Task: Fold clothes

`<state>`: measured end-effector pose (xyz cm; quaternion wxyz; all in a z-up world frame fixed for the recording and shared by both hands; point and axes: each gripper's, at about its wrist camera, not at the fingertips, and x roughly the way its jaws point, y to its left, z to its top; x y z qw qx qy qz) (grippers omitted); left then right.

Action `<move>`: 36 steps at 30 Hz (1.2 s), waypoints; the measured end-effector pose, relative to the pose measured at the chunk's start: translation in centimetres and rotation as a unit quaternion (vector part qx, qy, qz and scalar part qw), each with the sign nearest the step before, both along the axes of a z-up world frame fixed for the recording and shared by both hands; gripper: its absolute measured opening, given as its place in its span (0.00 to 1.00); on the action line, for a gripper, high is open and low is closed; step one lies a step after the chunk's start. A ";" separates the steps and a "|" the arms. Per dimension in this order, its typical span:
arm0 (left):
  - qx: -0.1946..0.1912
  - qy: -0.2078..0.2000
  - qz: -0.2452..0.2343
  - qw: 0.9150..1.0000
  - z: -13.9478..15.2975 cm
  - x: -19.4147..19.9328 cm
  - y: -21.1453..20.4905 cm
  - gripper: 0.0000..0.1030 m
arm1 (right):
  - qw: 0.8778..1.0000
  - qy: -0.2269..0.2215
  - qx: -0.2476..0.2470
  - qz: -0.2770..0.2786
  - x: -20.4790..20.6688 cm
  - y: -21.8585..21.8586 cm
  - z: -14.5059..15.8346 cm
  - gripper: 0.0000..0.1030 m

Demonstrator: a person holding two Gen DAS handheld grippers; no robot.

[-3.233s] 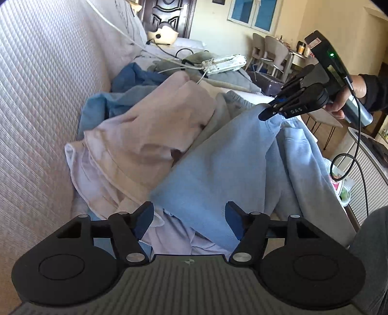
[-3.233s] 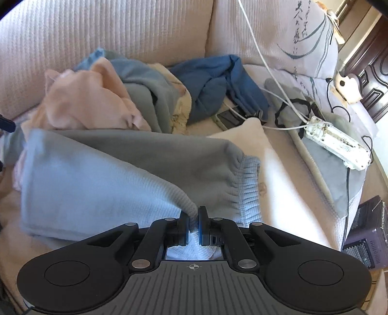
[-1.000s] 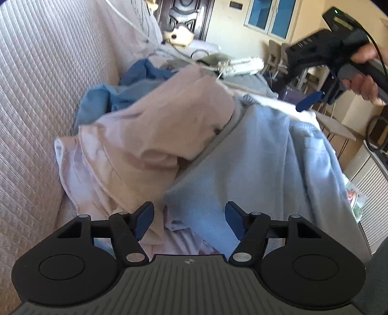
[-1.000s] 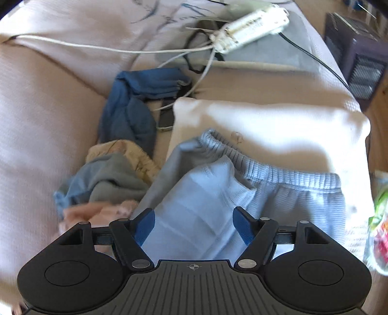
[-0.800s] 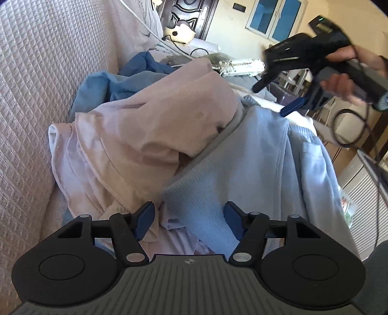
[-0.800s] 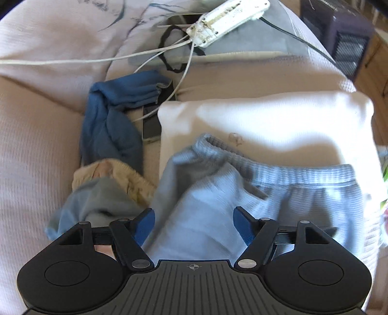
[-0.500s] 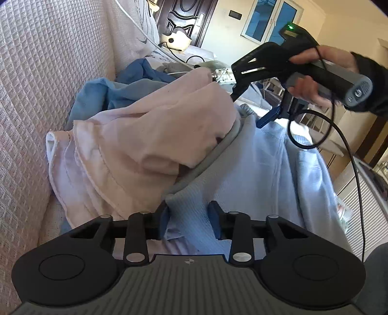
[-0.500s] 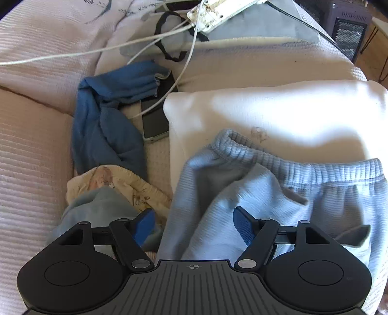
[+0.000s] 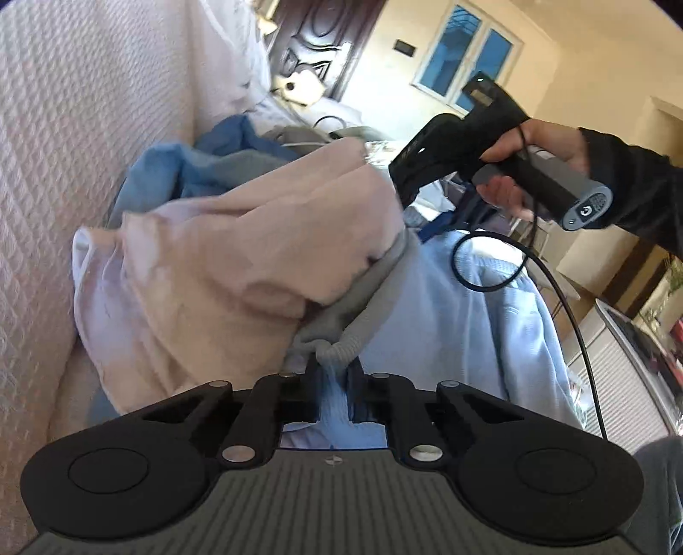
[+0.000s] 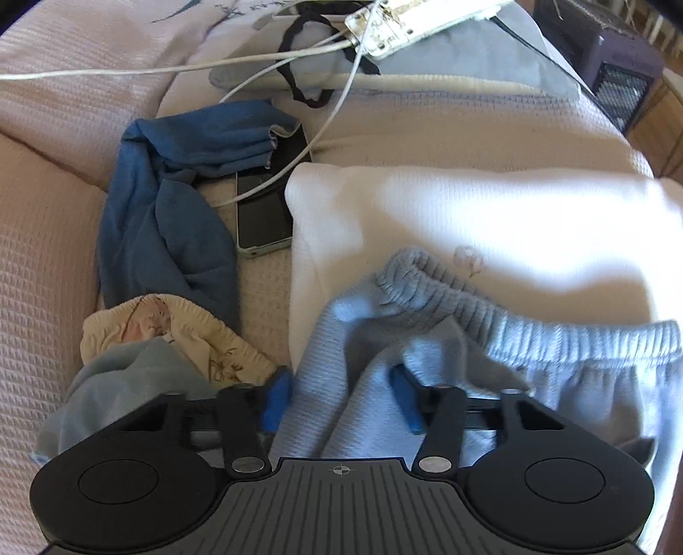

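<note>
Light blue sweatpants (image 9: 448, 324) lie across a sofa, their ribbed waistband (image 10: 533, 328) resting on a white pillow (image 10: 491, 213). My left gripper (image 9: 333, 375) is shut on a ribbed cuff of the sweatpants, beside a pink garment (image 9: 239, 264). My right gripper (image 10: 341, 397) is open, its blue pads straddling a fold of the sweatpants near the waistband. It also shows in the left wrist view (image 9: 431, 226), held by a hand over the far end of the sweatpants.
A dark blue garment (image 10: 170, 200), a floral cream garment (image 10: 170, 328) and a phone (image 10: 264, 213) lie on the sofa seat. A white power strip (image 10: 410, 21) with cables sits on a grey cushion. A dark heater (image 10: 614, 64) stands off the sofa's end.
My left gripper closed on the sweatpants cuff. My right gripper, open throughout the last second, lowered onto the fabric near the waistband.
</note>
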<state>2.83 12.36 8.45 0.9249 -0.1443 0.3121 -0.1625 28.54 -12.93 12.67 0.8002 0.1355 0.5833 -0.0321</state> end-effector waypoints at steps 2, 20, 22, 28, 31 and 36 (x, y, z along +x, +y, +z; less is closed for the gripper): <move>-0.025 -0.002 -0.010 1.000 0.6 -0.4 0.0 0.08 | 1.000 -0.008 -0.001 0.014 -0.2 -0.5 0.2 0.26; 0.045 -0.077 -0.250 0.964 9.0 -8.2 -12.7 0.08 | 0.988 -0.114 0.089 0.057 -10.8 -9.5 8.1 0.09; 0.056 -0.077 -0.276 0.957 9.0 -8.6 -14.8 0.08 | 0.987 -0.119 0.095 0.048 -12.3 -11.8 8.4 0.09; 0.098 -0.065 -0.321 0.940 6.9 -8.7 -20.4 0.08 | 0.983 -0.131 0.125 0.036 -15.4 -18.3 6.0 0.09; 0.120 -0.056 -0.334 0.933 5.8 -8.5 -22.8 0.08 | 0.978 -0.148 0.142 0.040 -16.0 -20.3 3.6 0.09; 0.137 -0.028 -0.363 0.921 3.5 -7.6 -25.7 0.09 | 0.981 -0.128 0.147 -0.007 -16.9 -23.8 -0.3 0.09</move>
